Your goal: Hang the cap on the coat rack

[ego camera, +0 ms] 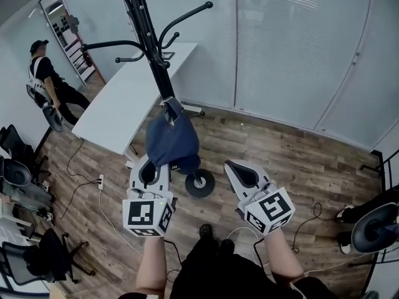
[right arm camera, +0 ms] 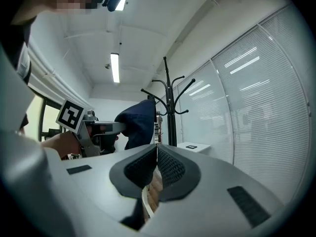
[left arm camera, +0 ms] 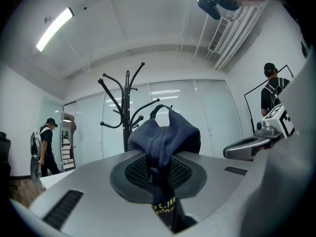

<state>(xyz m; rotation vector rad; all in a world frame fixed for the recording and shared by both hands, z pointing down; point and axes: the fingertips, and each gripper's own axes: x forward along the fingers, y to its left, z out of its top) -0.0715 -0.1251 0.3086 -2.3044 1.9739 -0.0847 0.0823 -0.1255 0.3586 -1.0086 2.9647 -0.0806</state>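
A dark blue cap (ego camera: 172,141) hangs from my left gripper (ego camera: 149,169), whose jaws are shut on its fabric. In the left gripper view the cap (left arm camera: 165,137) bulges up from between the pads. The black coat rack (ego camera: 151,36) rises just behind the cap, its curved hooks spreading at the top, its round base (ego camera: 199,183) on the floor; it also shows as the rack (left arm camera: 127,107) and the rack (right arm camera: 170,105) in the gripper views. My right gripper (ego camera: 240,172) is shut and holds nothing, to the right of the cap (right arm camera: 138,122).
A white table (ego camera: 128,98) stands behind the rack at the left. A person in a cap (ego camera: 48,80) stands at the far left. Glass partition walls (ego camera: 293,48) run along the back. Office chairs (ego camera: 22,167) and cables (ego camera: 93,189) lie on the wood floor.
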